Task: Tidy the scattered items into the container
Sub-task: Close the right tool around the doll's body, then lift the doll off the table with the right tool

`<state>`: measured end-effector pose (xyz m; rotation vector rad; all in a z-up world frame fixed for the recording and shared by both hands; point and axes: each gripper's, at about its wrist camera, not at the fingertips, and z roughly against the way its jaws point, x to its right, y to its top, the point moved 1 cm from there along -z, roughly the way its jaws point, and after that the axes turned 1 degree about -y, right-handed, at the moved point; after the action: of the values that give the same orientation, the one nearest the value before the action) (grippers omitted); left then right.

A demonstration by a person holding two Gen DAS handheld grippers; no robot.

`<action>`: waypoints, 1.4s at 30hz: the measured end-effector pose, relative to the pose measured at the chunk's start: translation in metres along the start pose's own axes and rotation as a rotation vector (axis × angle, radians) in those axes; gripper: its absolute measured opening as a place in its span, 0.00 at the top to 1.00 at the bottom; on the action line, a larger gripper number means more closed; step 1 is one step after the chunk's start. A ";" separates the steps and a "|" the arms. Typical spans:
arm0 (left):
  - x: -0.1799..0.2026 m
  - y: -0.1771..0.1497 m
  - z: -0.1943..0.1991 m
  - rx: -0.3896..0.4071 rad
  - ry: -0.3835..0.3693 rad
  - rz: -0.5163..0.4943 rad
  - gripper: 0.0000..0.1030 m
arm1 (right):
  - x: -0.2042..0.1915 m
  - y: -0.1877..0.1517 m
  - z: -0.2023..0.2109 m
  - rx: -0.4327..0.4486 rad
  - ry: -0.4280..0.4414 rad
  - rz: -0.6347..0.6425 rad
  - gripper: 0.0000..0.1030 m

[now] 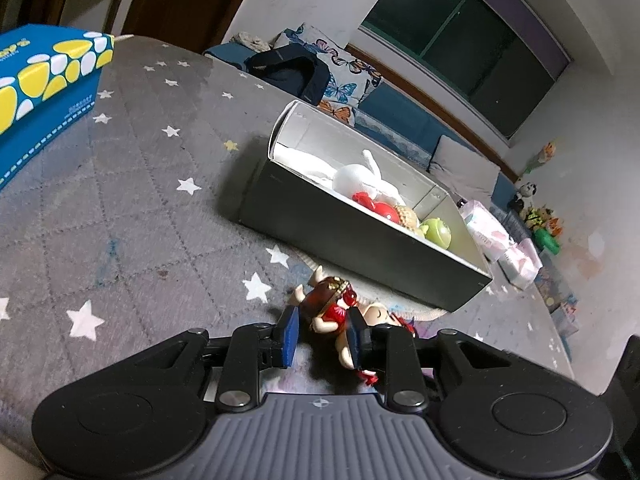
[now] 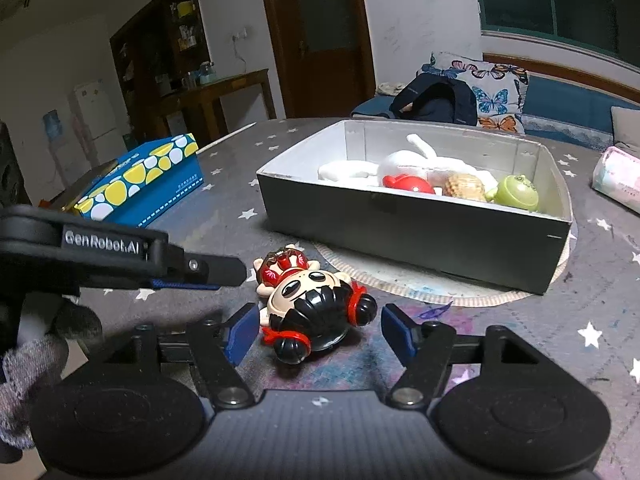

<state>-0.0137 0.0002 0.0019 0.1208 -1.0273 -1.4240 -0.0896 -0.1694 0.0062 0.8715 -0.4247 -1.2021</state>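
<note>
Two small dolls lie together on the star-patterned cloth in front of the grey box (image 1: 360,248) (image 2: 400,228). The brown-haired doll in a red dress (image 1: 328,304) (image 2: 282,266) sits between the tips of my left gripper (image 1: 322,334), whose blue pads do not press on it. In the right wrist view the left gripper (image 2: 224,272) comes in from the left, its tip just beside that doll. The black-haired doll with red bows (image 2: 320,312) (image 1: 376,314) lies between the wide-apart pads of my right gripper (image 2: 320,332), with a gap at the right pad.
The box holds a white plush rabbit (image 2: 404,164), a red toy (image 2: 406,184), a tan toy (image 2: 466,186) and a green toy (image 2: 518,192), and stands on a round mat (image 2: 400,284). A blue spotted tissue box (image 2: 152,180) stands left, pink packets (image 2: 616,184) right. A gloved hand (image 2: 32,360) shows at the lower left.
</note>
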 end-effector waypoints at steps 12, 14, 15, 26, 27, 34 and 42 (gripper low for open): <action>-0.007 0.019 -0.020 -0.002 -0.047 0.022 0.72 | 0.003 0.001 -0.017 -0.022 0.012 -0.010 0.32; -0.007 0.022 -0.024 -0.004 -0.060 0.018 0.71 | 0.004 0.001 -0.018 -0.026 0.015 -0.011 0.33; -0.007 0.023 -0.026 -0.007 -0.061 0.018 0.71 | 0.004 0.001 -0.019 -0.028 0.017 -0.009 0.33; -0.006 0.021 -0.039 -0.043 -0.073 -0.001 0.70 | 0.005 0.002 -0.020 -0.037 0.029 -0.002 0.33; -0.006 0.021 -0.039 -0.047 -0.071 0.002 0.70 | 0.005 0.001 -0.020 -0.039 0.029 -0.004 0.33; -0.009 0.019 -0.035 -0.076 -0.060 0.031 0.68 | 0.007 -0.002 -0.016 -0.040 0.014 -0.013 0.33; -0.005 0.011 -0.028 -0.090 -0.036 0.040 0.69 | 0.015 -0.003 -0.005 -0.023 -0.015 -0.032 0.34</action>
<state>0.0132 -0.0073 -0.0097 0.0087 -0.9879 -1.4379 -0.0829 -0.1818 -0.0018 0.8525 -0.4091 -1.2415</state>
